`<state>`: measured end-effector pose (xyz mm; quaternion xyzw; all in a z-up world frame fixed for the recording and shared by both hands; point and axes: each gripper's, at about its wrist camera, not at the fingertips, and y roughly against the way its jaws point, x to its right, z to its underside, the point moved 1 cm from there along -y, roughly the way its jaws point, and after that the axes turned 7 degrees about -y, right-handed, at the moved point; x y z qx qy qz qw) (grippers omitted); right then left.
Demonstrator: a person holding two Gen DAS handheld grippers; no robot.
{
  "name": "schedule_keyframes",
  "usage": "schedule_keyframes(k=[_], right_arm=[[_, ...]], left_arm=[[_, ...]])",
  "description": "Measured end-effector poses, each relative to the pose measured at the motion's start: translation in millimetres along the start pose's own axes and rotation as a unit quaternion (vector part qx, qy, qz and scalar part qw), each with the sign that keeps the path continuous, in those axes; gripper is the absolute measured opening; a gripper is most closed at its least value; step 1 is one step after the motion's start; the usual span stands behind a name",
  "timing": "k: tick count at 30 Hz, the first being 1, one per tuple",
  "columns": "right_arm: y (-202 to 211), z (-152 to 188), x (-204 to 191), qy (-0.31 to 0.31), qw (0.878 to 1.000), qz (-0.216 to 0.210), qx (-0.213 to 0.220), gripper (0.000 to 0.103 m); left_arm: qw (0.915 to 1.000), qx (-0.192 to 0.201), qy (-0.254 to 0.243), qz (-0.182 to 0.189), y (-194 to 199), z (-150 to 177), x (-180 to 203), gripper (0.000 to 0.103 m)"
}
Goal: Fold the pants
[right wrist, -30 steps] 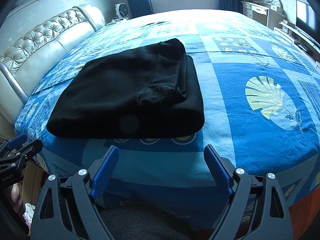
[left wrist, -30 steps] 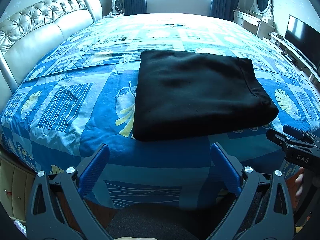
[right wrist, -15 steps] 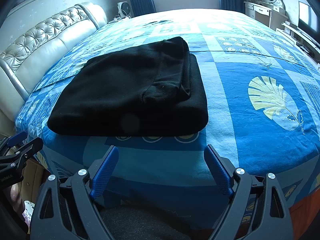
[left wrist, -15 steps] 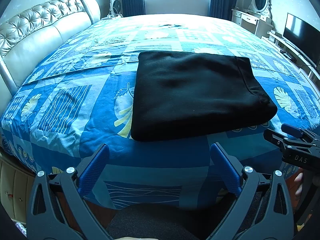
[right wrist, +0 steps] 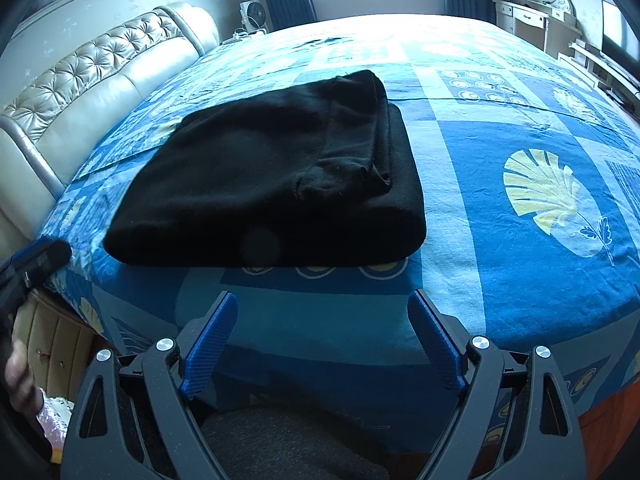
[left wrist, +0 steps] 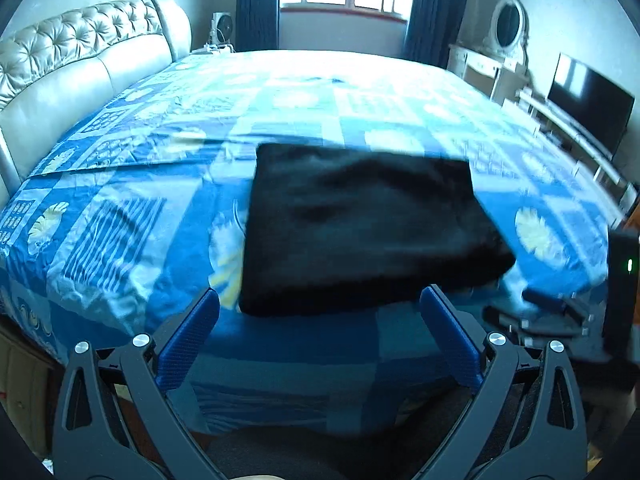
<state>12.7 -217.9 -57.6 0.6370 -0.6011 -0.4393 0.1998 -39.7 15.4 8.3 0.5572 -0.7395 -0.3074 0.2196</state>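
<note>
At the left, a padded headboard (right wrist: 100, 80) is seen along the bed's left edge. The bed (right wrist: 520, 280) is covered by a blue patterned sheet, and it carries the only task item.

The pants (right wrist: 272, 184) are found as a black, compact rectangle of several layers, lying flat on the sheet near the bed's near edge, somewhat left of its middle in the right wrist view. A thick rounded fold is shown along the near side, and a narrower layer with a seam is laid over the right part of the top. No leg or waistband is left trailing onto the sheet. The folding is therefore judged to be finished, or very nearly so; at most a smoothing of the top layer could be left.

The left gripper (left wrist: 320, 304) is held with its jaws wide apart and nothing between them; the pants' near edge is seen just beyond the blue pads (left wrist: 188, 336), not touched, though this view is blurred. The right gripper (right wrist: 322, 308) is likewise spread wide and empty, held off the bed's near edge, with a strip of bare sheet between its tips and the pants. At the far right, a dresser with an oval mirror (left wrist: 506, 26) and a dark screen (left wrist: 588, 100) are seen by the wall.
</note>
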Motion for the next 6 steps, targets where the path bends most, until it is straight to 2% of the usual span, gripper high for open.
schedule_keyframes(k=[1,3,6], right_arm=[[7.5,-6.0,-2.2,-0.002,1.000,-0.014,0.003,0.086],[26.2,-27.9,-5.3,-0.007,0.998,-0.049,0.024,0.086],[36.3,-83.2,-0.9,0.009,0.996,-0.057,0.072,0.087]], left_arm=[[0.9999,0.011,0.006,0.000,1.3,-10.4,-11.4,0.101],[0.9994,0.025,0.008,-0.023,-6.3,-29.6,-35.0,0.101],[0.9943,0.033,0.009,-0.101,-44.7,-57.1,-86.0,0.101]])
